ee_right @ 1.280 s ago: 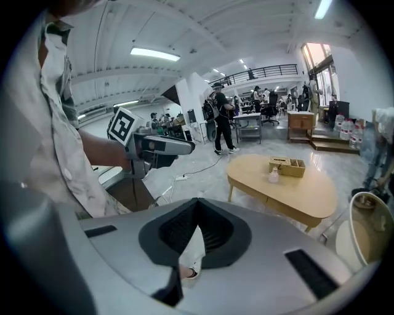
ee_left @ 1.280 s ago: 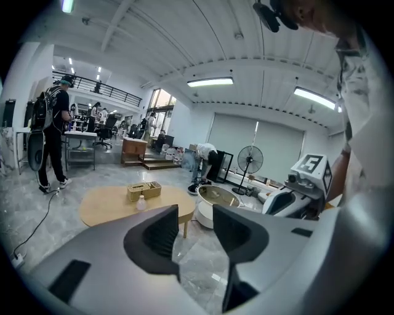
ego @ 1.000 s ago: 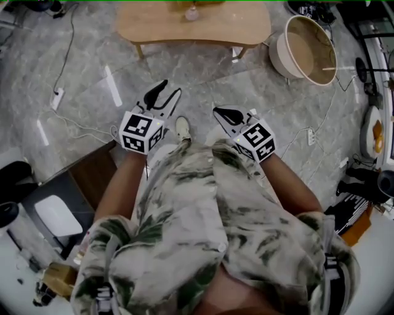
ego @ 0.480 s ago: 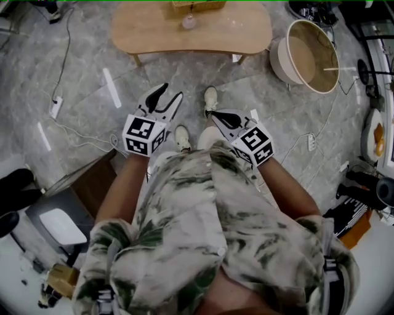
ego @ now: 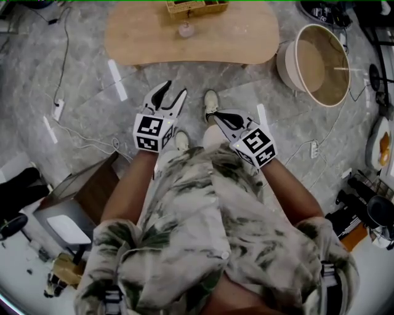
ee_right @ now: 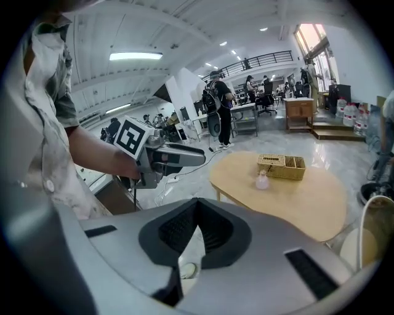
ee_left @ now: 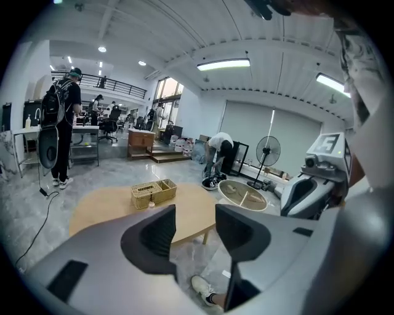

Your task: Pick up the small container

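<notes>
The small container (ego: 185, 29), a pale pink bottle, stands on the oval wooden table (ego: 234, 37) beside a wicker basket (ego: 196, 6). Both grippers hang over the floor well short of the table. My left gripper (ego: 173, 90) points toward the table; its jaws are opening and nothing is between them. My right gripper (ego: 218, 115) is shut and empty. The left gripper view shows the container (ee_left: 151, 203) far beyond the left gripper (ee_left: 196, 215), in front of the basket (ee_left: 153, 192). In the right gripper view the container (ee_right: 263, 179) stands on the table (ee_right: 301, 203), far from the right gripper (ee_right: 197, 203).
A large round tub (ego: 317, 61) stands on the floor right of the table. A power strip (ego: 58, 109) and cables lie at the left. A dark cabinet (ego: 86, 191) is close on my left. People stand at desks (ee_left: 61, 132) further back, and a fan (ee_left: 268, 151) stands behind the tub.
The person has stepped toward the table, which now sits lower and closer in the head view. The left gripper's jaws have spread wider. The right gripper stays shut.
</notes>
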Tool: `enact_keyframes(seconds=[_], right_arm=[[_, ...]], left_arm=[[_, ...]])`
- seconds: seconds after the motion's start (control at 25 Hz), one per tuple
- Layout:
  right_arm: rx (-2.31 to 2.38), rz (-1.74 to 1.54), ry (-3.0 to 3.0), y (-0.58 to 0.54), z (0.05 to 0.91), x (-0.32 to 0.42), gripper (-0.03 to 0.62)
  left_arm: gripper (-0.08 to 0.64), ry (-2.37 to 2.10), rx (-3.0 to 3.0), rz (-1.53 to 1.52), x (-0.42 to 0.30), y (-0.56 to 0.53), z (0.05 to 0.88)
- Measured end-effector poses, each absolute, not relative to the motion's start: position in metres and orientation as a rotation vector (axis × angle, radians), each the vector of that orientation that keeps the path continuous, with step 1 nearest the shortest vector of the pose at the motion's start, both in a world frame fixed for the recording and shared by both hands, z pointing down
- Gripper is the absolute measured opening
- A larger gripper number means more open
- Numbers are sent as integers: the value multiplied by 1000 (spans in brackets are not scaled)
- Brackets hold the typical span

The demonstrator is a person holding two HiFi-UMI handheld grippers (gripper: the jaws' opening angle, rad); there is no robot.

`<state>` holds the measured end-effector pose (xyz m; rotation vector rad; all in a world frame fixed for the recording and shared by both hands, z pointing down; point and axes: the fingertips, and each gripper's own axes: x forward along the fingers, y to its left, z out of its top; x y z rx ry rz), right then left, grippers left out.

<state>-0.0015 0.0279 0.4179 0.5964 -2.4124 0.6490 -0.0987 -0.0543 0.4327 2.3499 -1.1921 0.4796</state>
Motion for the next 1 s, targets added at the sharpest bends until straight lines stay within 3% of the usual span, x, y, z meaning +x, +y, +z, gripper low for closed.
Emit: enact_keyframes(seconds=[1.0], right_arm=[[502,821,-2293,-174,589,54,20]], left_arm=[[204,-1395,2153,550,-64,-328,655]])
